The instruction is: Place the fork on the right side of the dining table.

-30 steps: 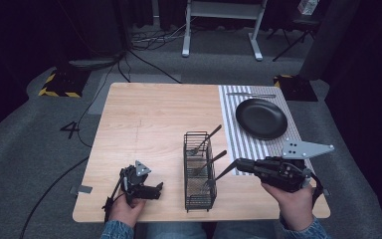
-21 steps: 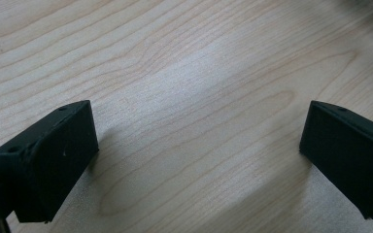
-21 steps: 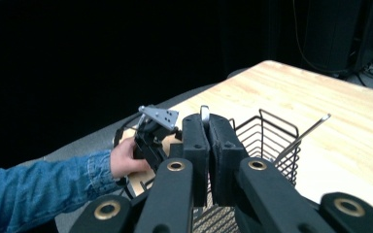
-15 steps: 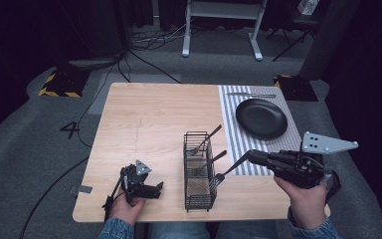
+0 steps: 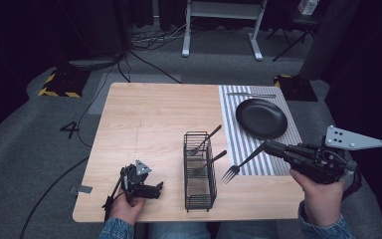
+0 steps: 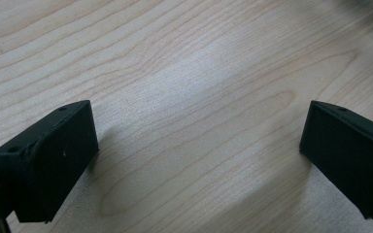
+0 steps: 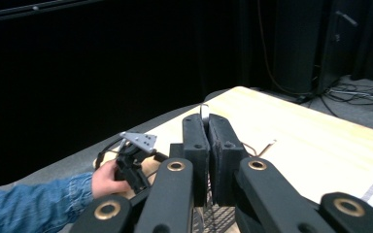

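Fork (image 5: 242, 163) now clear of basket (image 5: 199, 172), rightward.

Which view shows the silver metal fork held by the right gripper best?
The high view: the silver metal fork shows whole, tines toward the black wire basket. The right gripper view has just its handle tip between shut jaws.

Grey carpet floor (image 5: 40, 149), dark curtained surroundings, white metal stand (image 5: 221, 25), floor cables (image 5: 149, 59)

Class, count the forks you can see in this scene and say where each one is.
3. One fork is held in the right gripper; two forks stand in the wire basket. The utensil beyond the plate is too unclear to name.
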### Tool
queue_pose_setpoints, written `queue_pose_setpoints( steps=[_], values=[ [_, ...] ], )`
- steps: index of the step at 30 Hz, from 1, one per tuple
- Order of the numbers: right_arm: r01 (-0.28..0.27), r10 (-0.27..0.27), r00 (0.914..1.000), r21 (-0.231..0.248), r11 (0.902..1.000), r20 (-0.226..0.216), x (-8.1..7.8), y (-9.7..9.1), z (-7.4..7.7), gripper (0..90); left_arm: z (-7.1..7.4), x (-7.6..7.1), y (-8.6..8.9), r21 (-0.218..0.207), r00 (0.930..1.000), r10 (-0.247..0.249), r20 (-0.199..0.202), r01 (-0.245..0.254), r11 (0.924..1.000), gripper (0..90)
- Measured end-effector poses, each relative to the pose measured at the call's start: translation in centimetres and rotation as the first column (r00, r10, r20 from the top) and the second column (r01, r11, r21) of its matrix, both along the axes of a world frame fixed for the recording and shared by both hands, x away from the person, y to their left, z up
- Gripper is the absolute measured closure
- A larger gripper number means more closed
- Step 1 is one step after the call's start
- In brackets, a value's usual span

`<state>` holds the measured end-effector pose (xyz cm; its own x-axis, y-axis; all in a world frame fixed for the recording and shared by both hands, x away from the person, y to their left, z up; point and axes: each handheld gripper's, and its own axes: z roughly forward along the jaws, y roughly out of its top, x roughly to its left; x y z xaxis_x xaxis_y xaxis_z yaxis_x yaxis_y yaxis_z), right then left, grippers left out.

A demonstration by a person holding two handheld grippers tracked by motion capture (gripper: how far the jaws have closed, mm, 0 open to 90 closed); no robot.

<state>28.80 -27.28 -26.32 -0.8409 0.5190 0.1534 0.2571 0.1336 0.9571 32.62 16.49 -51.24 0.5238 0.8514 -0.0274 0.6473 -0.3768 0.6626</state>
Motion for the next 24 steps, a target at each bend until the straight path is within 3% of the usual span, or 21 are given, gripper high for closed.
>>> queue_pose_setpoints(
  steps=[15, 21, 24],
  values=[
    [0.121, -0.121, 0.9924, 0.005, 0.9926, -0.022, 2.6, -2.7, -0.5, 87.4, 0.0, 0.0, 0.0, 0.0, 1.0, 0.001, 0.0, -0.001, 1.0, 0.4],
    [0.172, -0.171, 0.9842, 0.029, 0.9846, -0.046, 4.1, -3.9, -1.2, 87.4, 0.0, 0.0, 0.0, -0.001, 1.0, 0.002, 0.001, -0.002, 1.0, 0.4],
    [0.199, -0.198, 0.9786, 0.018, 0.9798, -0.056, 5.0, -4.3, -1.7, 87.4, 0.0, 0.0, 0.0, -0.001, 1.0, 0.003, 0.0, -0.003, 1.0, 0.4]
  ],
)
